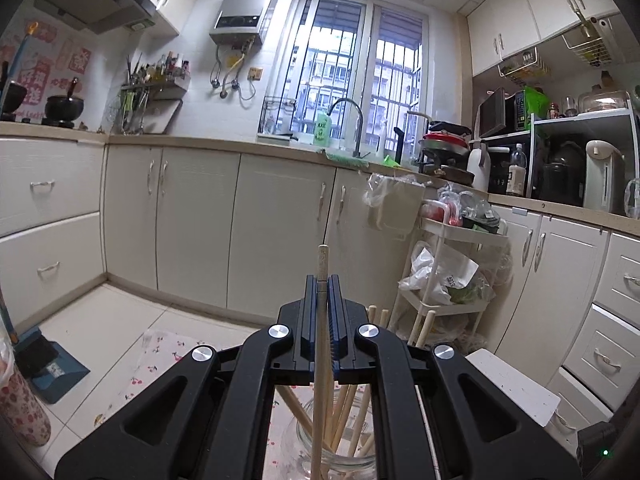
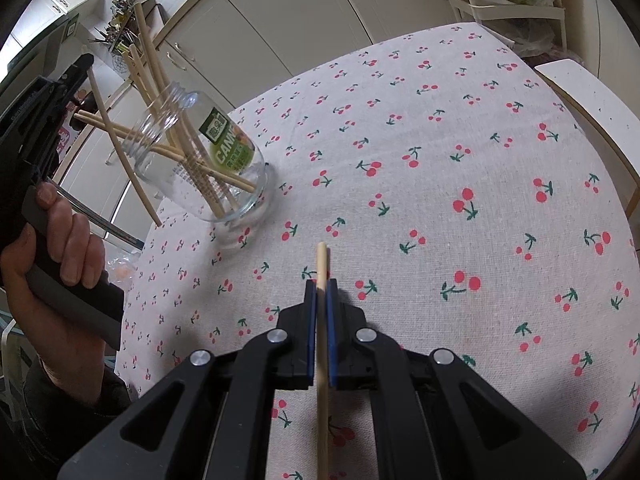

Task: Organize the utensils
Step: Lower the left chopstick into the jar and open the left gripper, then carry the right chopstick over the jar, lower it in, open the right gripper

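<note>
Jaws of the left gripper [image 1: 322, 280] are closed on a pale wooden chopstick [image 1: 320, 360]. The stick runs upright between the blue pads, its blunt top end projecting above the fingertips and its lower length passing down into the mouth of a clear glass jar [image 1: 332, 440] directly beneath the gripper. In the right wrist view this held stick [image 2: 120, 148] slants across the jar mouth and ends outside the glass near the table's left edge, so whether its tip is inside the jar cannot be told.

Jaws of the right gripper [image 2: 321, 284] are likewise closed on a second pale wooden chopstick [image 2: 322, 340]. It lies along the line of the fingers, a short end projecting beyond the fingertips and the longer part running back under the gripper body. It is held above the cloth, well apart from the jar.

The jar [image 2: 200, 152], bearing a green label, stands near the left edge of the table, which is covered by a white cloth printed with red cherries [image 2: 440, 160]. Several further chopsticks [image 2: 148, 52] stand in it, leaning outward past the rim.

A person's hand [image 2: 60, 240] grips the left gripper's black handle off the table's left edge.
</note>
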Tool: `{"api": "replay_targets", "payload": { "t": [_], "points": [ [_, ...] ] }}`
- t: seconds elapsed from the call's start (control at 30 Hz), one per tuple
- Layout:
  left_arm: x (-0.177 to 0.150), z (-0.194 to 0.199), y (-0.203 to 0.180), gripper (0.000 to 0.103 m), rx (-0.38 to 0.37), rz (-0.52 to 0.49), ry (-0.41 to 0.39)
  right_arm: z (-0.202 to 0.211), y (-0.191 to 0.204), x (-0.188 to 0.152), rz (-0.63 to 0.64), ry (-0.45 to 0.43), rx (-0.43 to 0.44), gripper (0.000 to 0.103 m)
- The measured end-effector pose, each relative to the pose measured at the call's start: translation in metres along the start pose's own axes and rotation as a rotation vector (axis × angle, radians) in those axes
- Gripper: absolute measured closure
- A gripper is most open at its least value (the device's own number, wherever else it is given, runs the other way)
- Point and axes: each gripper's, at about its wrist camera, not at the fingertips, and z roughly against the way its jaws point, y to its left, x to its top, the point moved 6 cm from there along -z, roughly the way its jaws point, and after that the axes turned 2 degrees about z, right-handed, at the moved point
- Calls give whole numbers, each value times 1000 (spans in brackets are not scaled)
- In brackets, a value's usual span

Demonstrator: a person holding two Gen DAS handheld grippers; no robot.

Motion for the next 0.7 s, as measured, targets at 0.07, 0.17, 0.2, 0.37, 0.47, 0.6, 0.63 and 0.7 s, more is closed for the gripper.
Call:
{"api": "replay_targets", "payload": {
  "t": [0.07,0.17,0.2,0.37,0.47,0.6,0.63,0.7],
  "points": [
    [3,0,3,98,-10,27,9,0,0,0,0,0,0,97],
    [21,8,5,98,-40,77,-18,0,0,0,-2,0,1,97],
    [29,12,4,98,-53,96,-32,0,0,0,-2,0,1,97],
    [66,27,-2,98,-79,135,-134,0,0,1,-4,1,3,97],
    [78,26,-5,98,-68,129,-175,0,0,1,-4,0,3,97],
    [70,10,-10,98,-34,94,-166,0,0,1,-3,0,4,97],
    [64,4,-11,98,-27,81,-150,0,0,1,-2,0,3,97],
    [52,-1,-14,98,-12,58,-133,1,0,1,-3,0,4,97]
  ]
}}
